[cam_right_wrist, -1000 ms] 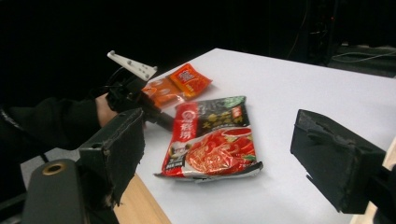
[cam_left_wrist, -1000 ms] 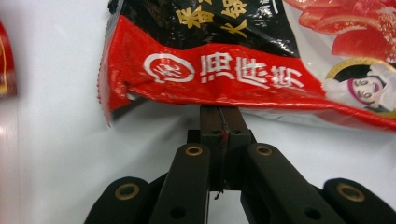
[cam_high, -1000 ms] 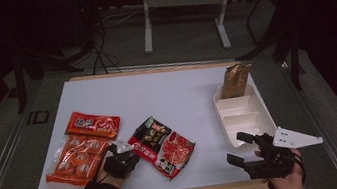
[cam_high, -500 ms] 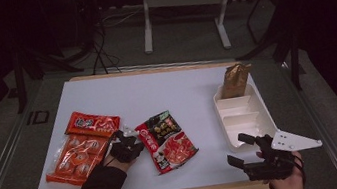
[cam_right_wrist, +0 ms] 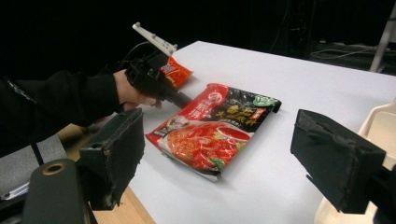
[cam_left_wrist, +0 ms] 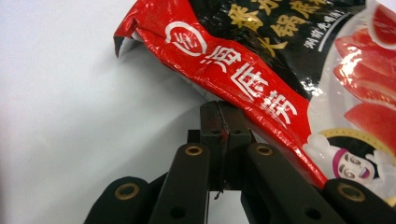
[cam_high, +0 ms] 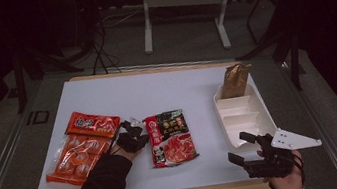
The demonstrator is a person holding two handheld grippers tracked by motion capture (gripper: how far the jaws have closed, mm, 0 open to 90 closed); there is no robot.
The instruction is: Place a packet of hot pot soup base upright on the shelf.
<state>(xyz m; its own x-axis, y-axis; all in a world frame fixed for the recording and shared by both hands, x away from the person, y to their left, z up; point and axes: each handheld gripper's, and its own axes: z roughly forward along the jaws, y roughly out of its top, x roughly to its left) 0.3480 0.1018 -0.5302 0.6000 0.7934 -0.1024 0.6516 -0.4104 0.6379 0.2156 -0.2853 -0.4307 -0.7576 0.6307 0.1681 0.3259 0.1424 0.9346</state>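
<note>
I see my left claw (cam_high: 138,133) clamped together on the edge of the red-and-black soup packet (cam_high: 170,137), which lies flat on the white desk (cam_high: 166,90) near the middle of its near half. In the left gripper view the black jaws meet tight at the packet's red border. My right claw (cam_high: 246,149) hangs over the near right corner of the desk with its jaws wide apart and nothing between them. A white tray (cam_high: 241,116) sits along the right edge, a brown bag (cam_high: 235,79) standing at its far end. Two orange snack packs (cam_high: 80,145) lie toward the left edge. Beyond the desk the room is dark, with a grey floor, metal stand legs (cam_high: 184,19) and cables.
</note>
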